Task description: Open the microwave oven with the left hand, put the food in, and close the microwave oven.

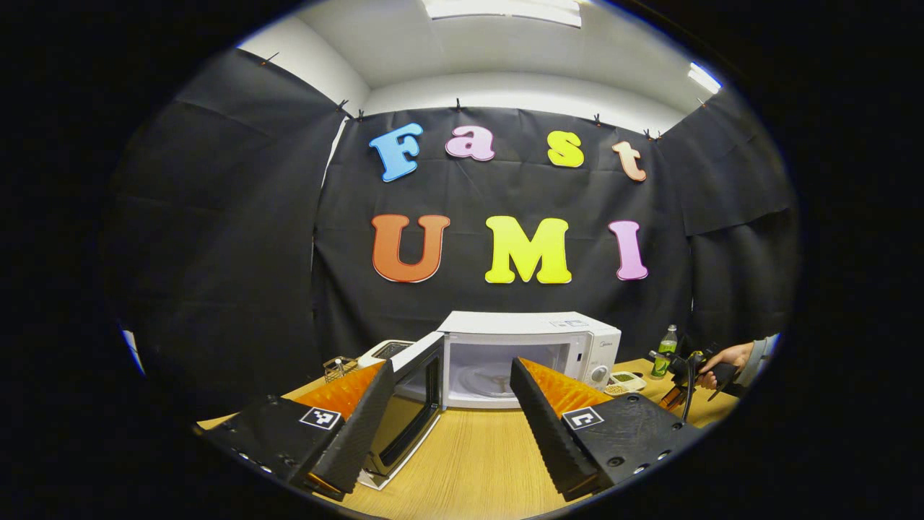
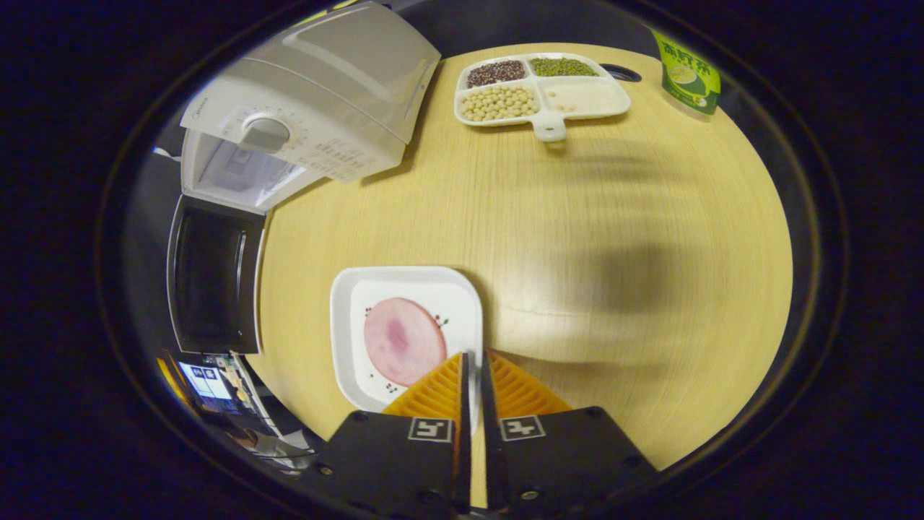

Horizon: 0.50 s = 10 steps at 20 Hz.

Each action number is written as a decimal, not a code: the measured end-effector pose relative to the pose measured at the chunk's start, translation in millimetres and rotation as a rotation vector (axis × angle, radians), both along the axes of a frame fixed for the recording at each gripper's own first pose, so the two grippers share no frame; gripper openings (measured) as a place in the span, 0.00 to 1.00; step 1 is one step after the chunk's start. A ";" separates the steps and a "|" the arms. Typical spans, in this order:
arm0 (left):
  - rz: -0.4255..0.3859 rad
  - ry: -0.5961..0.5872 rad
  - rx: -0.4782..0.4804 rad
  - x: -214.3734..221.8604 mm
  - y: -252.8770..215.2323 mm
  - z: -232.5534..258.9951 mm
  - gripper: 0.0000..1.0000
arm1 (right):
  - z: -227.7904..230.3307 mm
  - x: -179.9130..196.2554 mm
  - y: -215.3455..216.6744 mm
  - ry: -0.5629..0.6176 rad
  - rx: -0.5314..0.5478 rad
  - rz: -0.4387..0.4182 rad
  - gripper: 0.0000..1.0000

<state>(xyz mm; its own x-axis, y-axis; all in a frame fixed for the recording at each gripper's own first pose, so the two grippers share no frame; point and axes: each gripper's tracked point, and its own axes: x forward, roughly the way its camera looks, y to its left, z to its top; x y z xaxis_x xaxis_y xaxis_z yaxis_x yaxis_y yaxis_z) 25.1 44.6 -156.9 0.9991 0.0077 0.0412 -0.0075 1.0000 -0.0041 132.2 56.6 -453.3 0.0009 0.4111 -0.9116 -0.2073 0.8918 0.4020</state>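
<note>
Black cloth (image 1: 238, 238) is hanging on clips as the booth's wall, creasing at the corners; a white wall (image 1: 520, 90) is showing above it; ceiling light panels (image 1: 502, 9) are glowing overhead; the light wood-grain worktop (image 2: 577, 238) is carrying soft shadows.

White microwave (image 2: 317, 87) with dark door (image 2: 213, 278); pale wood-grain bench (image 2: 613, 217); white plate (image 2: 354, 289), red-speckled, bearing pink ham (image 2: 403, 339); green bottle (image 2: 689, 76) at one o'clock.

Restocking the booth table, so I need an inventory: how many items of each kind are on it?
Microwave oven: 1
Plate with ham: 1
Divided tray of beans: 1
Green bottle: 1
Toaster: 1
Wire rack: 1
Total: 6
</note>
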 end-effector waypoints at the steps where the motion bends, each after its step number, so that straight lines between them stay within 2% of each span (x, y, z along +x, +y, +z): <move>1: -0.004 0.001 -0.002 -0.4 -1.3 -0.7 0.95 | -0.6 0.0 0.2 0.000 0.022 0.005 0.04; 2: -0.004 0.000 0.000 -1.3 -2.1 -0.9 0.84 | -0.5 1.1 0.4 0.002 0.040 0.004 0.00; 3: -0.001 -0.003 0.005 -2.5 -2.5 0.6 0.95 | -0.1 0.2 1.2 0.014 0.066 -0.015 0.04; 7: -0.005 -0.017 0.004 -5.8 -5.8 5.7 0.95 | 2.2 -7.1 -1.9 0.085 0.216 -0.111 0.04; 10: -0.006 -0.012 0.010 -10.5 -5.3 5.7 0.95 | 4.0 -15.5 -8.1 0.089 0.271 -0.161 0.04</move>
